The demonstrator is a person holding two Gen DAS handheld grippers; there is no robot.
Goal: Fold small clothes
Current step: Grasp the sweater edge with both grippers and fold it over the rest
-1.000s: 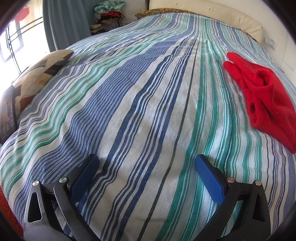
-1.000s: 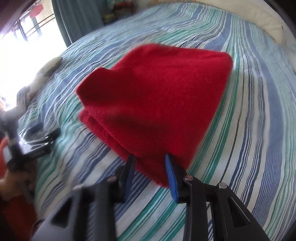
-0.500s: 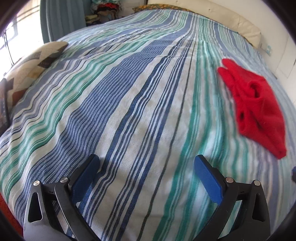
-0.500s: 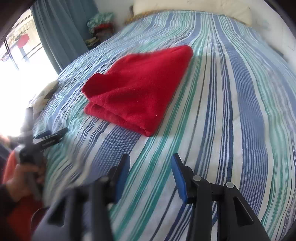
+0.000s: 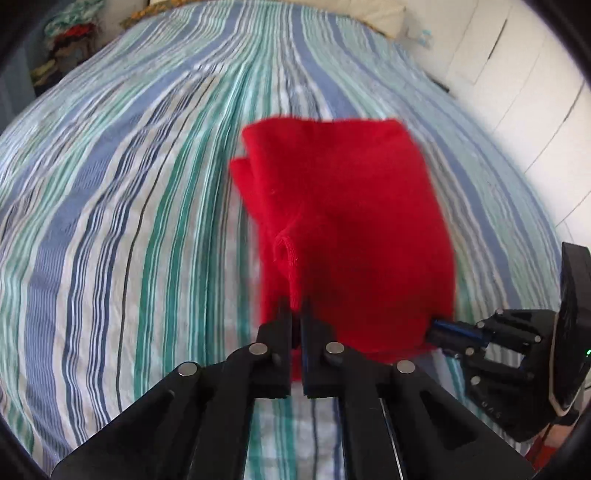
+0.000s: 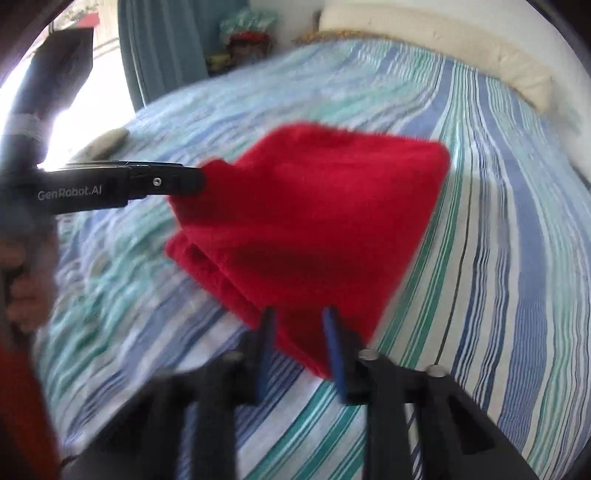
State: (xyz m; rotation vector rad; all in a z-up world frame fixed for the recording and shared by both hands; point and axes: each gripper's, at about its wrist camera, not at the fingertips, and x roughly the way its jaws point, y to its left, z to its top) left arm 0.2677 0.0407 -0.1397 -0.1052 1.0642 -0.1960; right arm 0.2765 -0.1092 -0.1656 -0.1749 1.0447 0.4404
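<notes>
A folded red garment (image 5: 351,221) lies on the striped bed cover (image 5: 110,221). My left gripper (image 5: 295,314) is closing, and its jaws pinch the garment's near hemmed edge. In the right wrist view the left gripper (image 6: 199,179) shows side-on, its tips at the left corner of the garment (image 6: 314,221). My right gripper (image 6: 299,332) is closing too, with the garment's near corner between its blue pads (image 6: 332,343). From the left wrist view the right gripper (image 5: 434,328) clamps that lower right corner. Both views are motion-blurred.
A pile of clothes (image 6: 247,33) and a teal curtain (image 6: 162,48) stand beyond the bed's far left. A cream pillow (image 6: 443,48) lies along the head end. White panels (image 5: 517,92) run down the right side. A hand (image 6: 26,295) holds the left gripper.
My left gripper swung right from bare bed cover to the red garment and closed on its hem. My right gripper moved forward again onto the garment's near corner and its jaws narrowed.
</notes>
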